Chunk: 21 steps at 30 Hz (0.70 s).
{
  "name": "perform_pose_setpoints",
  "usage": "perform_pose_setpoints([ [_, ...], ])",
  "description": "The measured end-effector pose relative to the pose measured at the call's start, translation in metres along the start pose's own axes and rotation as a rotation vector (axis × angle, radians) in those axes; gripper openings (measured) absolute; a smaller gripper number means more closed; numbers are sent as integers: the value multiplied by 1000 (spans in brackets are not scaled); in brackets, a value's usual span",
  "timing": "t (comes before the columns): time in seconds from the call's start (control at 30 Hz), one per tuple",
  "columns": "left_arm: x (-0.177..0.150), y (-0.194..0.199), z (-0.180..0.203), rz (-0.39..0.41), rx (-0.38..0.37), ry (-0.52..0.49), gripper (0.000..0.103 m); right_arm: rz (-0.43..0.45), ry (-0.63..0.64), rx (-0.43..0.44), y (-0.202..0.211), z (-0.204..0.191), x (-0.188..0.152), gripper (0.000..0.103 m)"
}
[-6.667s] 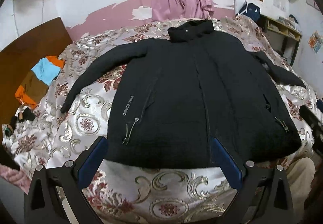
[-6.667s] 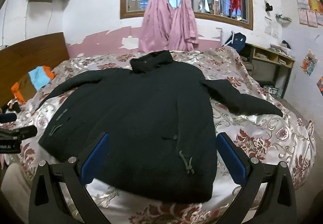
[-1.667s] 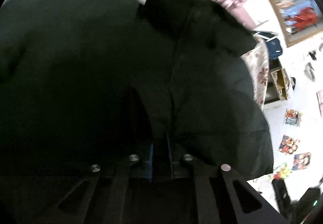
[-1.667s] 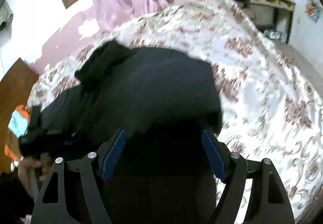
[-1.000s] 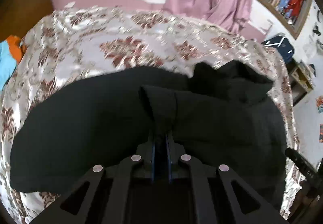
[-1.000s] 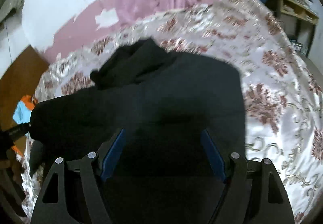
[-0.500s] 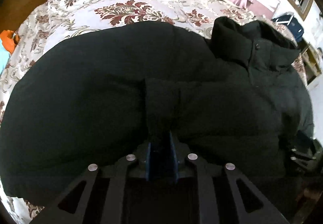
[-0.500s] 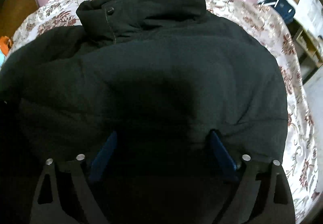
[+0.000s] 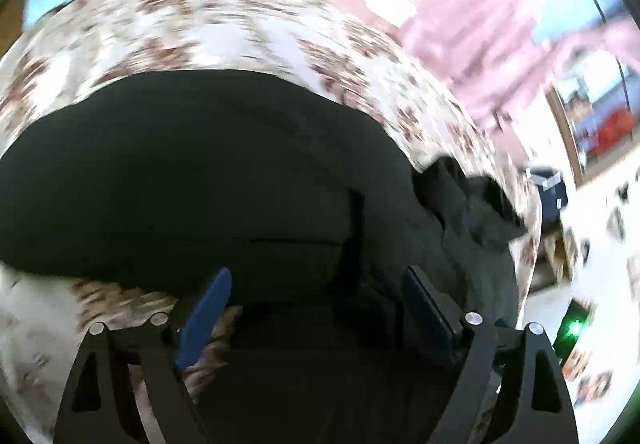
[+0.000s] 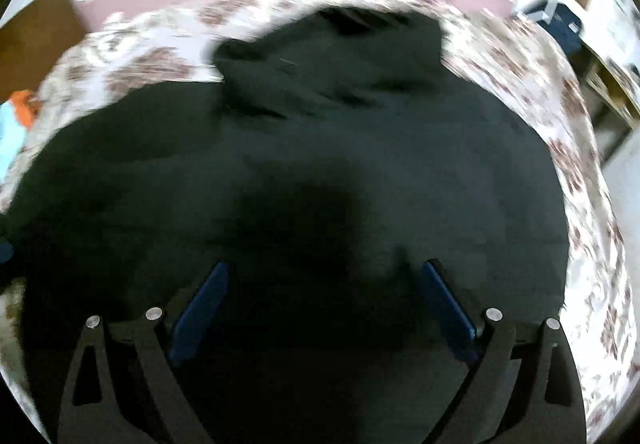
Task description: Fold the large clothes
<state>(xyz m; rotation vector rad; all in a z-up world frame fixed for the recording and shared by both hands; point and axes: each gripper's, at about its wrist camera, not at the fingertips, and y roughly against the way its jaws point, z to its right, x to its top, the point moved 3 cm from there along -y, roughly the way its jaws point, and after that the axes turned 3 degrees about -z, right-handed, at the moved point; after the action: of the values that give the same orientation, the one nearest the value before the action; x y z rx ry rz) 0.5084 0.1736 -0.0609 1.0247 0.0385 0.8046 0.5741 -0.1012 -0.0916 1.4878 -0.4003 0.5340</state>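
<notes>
While both tools hang over the bed, the left gripper is opening – pads wide, fabric beneath but not pinched – with the black jacket spreading from 9 to 2 o'clock, its long axis across the view. The right gripper, jaws wide and empty, has the jacket ahead, collar at 12 o'clock. Each hand appears equally near. No containers show; the floral bedspread lies beyond.

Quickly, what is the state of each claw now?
Left claw: opening, pads apart, not gripping the black padded jacket.
Right claw: open, holding nothing, jacket below.
</notes>
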Motion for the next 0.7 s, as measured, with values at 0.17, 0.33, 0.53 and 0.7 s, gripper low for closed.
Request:
perform_pose_setpoints([
  [0.17, -2, 37, -65, 56, 10, 193, 103, 16, 124, 76, 6, -61, 9, 96],
  [0.33, -2, 67, -136, 125, 60, 388, 103, 11, 161, 109, 6, -91, 12, 97],
  [0.53, -2, 65, -217, 131, 118, 592, 103, -15, 121, 85, -1, -93, 10, 97],
  [0.7, -2, 37, -250, 50, 113, 719, 103, 14, 44, -25, -7, -71, 10, 97],
])
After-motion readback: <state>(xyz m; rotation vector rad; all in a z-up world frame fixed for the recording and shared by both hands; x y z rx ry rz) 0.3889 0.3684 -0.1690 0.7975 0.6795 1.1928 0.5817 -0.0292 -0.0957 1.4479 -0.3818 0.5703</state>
